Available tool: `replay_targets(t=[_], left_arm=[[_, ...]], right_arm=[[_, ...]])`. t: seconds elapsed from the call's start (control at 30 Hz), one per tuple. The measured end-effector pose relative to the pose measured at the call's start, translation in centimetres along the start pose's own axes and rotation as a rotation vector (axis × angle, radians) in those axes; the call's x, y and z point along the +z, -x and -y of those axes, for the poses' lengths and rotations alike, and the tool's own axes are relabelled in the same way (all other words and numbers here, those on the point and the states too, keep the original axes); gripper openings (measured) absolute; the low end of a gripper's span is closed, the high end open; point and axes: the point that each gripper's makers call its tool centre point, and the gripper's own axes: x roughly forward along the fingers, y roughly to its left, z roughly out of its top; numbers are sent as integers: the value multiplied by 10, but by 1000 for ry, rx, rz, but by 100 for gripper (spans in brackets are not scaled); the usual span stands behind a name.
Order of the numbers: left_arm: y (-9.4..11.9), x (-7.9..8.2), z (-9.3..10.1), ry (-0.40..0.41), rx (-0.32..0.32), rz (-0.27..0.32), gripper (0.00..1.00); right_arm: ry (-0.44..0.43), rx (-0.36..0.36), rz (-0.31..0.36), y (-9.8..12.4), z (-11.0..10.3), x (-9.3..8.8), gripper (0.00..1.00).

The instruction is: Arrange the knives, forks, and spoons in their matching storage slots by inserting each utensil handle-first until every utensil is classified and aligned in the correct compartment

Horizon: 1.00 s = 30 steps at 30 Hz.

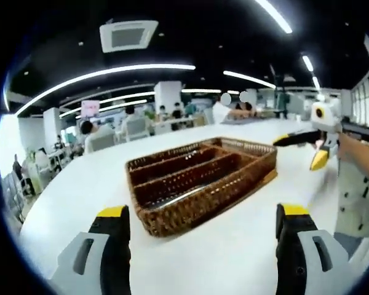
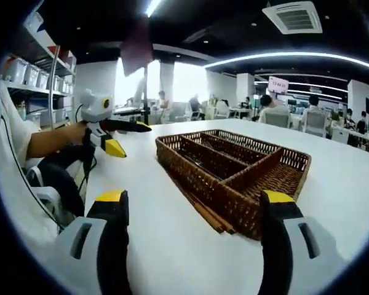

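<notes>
A brown wicker tray (image 1: pixel 190 216) with several long compartments sits on the white table (image 1: pixel 80 190). In the left gripper view, something shiny glints in its nearest slot (image 1: pixel 172 200), too dim to name. My left gripper (image 1: pixel 203 211) hovers open in front of the tray, nothing between its yellow-tipped jaws. My right gripper (image 1: pixel 301 150) is open at the tray's right end, held in a hand (image 1: pixel 350 147). In the right gripper view, the tray (image 2: pixel 197 175) lies just beyond my open right gripper (image 2: pixel 194 196). The left gripper (image 2: pixel 130 138) hangs open over the table to the left.
The white table (image 2: pixel 147 246) stretches wide around the tray on every side. A person's arm and pale patterned sleeve (image 1: pixel 357 190) stand at the table edge. People sit at desks far behind. Shelves with bins (image 2: pixel 24 70) line the wall.
</notes>
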Motion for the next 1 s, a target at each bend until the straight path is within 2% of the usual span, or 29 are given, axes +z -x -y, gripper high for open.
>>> replay_targets(t=[0.03, 0.07, 0.33, 0.63, 0.73, 0.83, 0.97, 1.0], left_arm=[[0, 1, 2, 1, -2, 4, 100], [1, 6, 8, -40, -11, 30, 100], [1, 0, 19, -91, 1, -11, 100], [1, -8, 16, -82, 27, -37, 100], [5, -7, 20, -46, 28, -5, 100], [5, -9, 20, -6, 36, -1, 100], [3, -18, 20, -1, 48, 1, 100], [3, -21, 19, -16, 54, -17, 100]], right_arm=[[0, -10, -8, 1, 0, -2, 95], [2, -26, -12, 4, -1, -5, 95], [-12, -50, -9, 12, -4, -11, 96], [-13, -65, -5, 16, -14, -15, 94], [-31, -34, -26, 15, -22, -20, 92], [-43, -20, -15, 13, -26, -19, 91], [-39, 5, -18, 11, -29, -19, 83], [-38, 11, -25, 11, -29, -20, 81]])
